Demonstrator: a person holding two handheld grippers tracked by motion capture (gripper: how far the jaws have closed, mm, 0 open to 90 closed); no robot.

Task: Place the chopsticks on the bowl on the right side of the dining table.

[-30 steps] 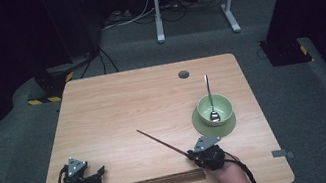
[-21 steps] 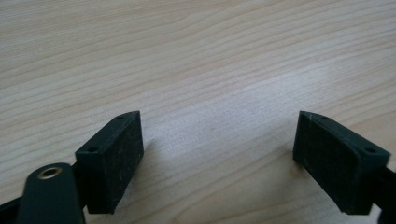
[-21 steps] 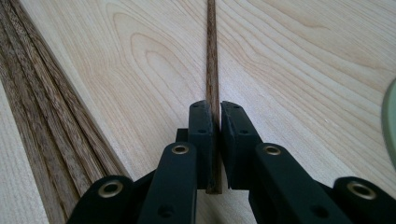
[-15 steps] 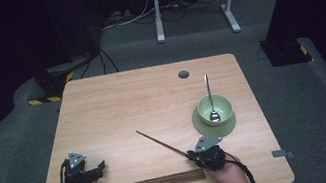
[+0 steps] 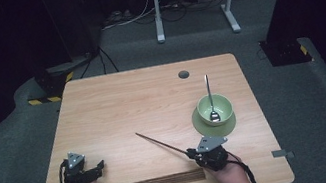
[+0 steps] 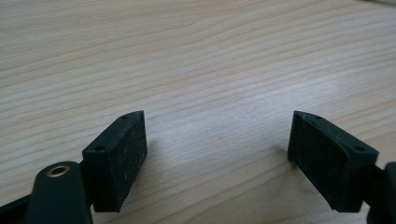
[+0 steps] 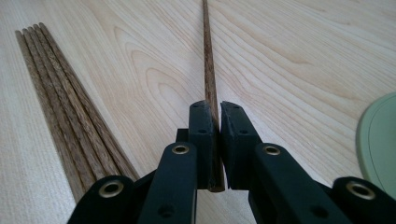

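Note:
My right gripper (image 5: 190, 153) sits near the table's front edge and is shut on the thick end of a dark wooden chopstick (image 5: 160, 143). The chopstick slants away to the upper left, low over the tabletop. In the right gripper view the pads (image 7: 201, 135) pinch the chopstick (image 7: 208, 56) between them. At the front left my left gripper (image 5: 99, 166) lies on the table, open. Its jaws have just closed a little from their widest, and only bare wood shows between the pads (image 6: 119, 158).
A bundle of several chopsticks (image 5: 165, 180) lies along the front edge, left of the right gripper (image 7: 60, 102). A green bowl (image 5: 221, 104) with a metal spoon (image 5: 209, 93) stands on a green saucer (image 5: 205, 127) at the right. A cable hole (image 5: 183, 74) is at the back.
The left gripper's jaws stand wider apart than a second ago and the hand has shifted slightly. The right gripper and its chopstick have stayed put.

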